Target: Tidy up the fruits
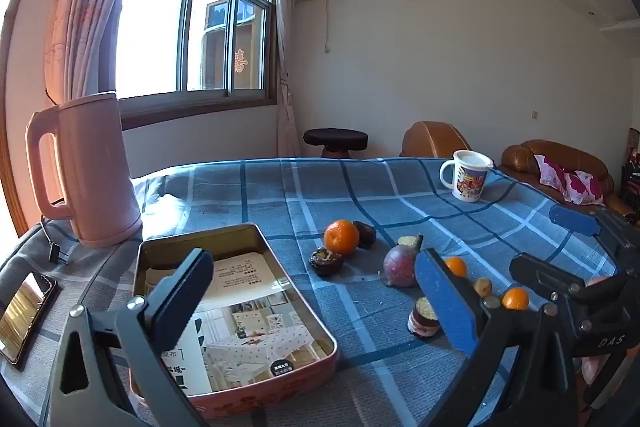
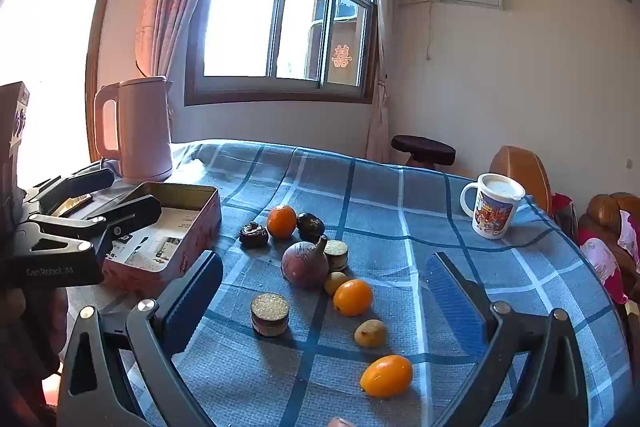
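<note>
Loose fruit lies on the blue checked tablecloth (image 2: 400,195): an orange (image 2: 281,221), two dark fruits (image 2: 253,235) beside it, a large purple fruit (image 2: 305,264), a cut slice (image 2: 270,313), two small orange fruits (image 2: 352,297) and two small yellow ones (image 2: 370,333). An open tin box (image 1: 152,259) with printed paper inside stands at the left. My left gripper (image 1: 316,301) is open over the box's right edge. My right gripper (image 2: 324,301) is open and empty above the small fruits. The orange (image 1: 341,237) and purple fruit (image 1: 400,265) also show in the left wrist view.
A pink kettle (image 1: 94,171) stands behind the box, a phone (image 1: 24,311) lies at the left edge. A white printed mug (image 2: 494,211) stands at the far right. Sofa and stool are beyond the table.
</note>
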The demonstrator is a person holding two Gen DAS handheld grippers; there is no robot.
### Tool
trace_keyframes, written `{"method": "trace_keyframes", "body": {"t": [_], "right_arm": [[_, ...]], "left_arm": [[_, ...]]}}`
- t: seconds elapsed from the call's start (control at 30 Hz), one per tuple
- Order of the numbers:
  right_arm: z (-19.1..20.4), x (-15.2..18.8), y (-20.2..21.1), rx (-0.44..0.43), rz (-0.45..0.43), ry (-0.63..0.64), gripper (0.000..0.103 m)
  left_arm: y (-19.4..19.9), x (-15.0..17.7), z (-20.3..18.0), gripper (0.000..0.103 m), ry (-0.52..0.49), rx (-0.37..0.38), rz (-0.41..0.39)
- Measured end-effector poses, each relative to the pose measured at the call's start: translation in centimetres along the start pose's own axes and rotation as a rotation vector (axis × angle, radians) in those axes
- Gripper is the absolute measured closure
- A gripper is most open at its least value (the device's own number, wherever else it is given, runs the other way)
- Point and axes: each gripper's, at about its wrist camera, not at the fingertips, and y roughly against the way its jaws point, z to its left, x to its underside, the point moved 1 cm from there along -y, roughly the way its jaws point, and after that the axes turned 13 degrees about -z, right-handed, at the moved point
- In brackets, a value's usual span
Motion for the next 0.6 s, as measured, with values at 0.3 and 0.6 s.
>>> {"method": "trace_keyframes", "body": {"t": [0.3, 0.6], "right_arm": [[0.4, 0.3, 0.3, 0.001, 0.001, -0.009, 0.001], [0.1, 0.6, 0.0, 0.000, 0.011, -0.024, 0.001]], "left_arm": [[-0.2, 0.2, 0.0, 0.000, 0.018, 0.002, 0.022], [0.2, 0.3, 0.2, 0.000, 0.018, 0.007, 0.016]]}}
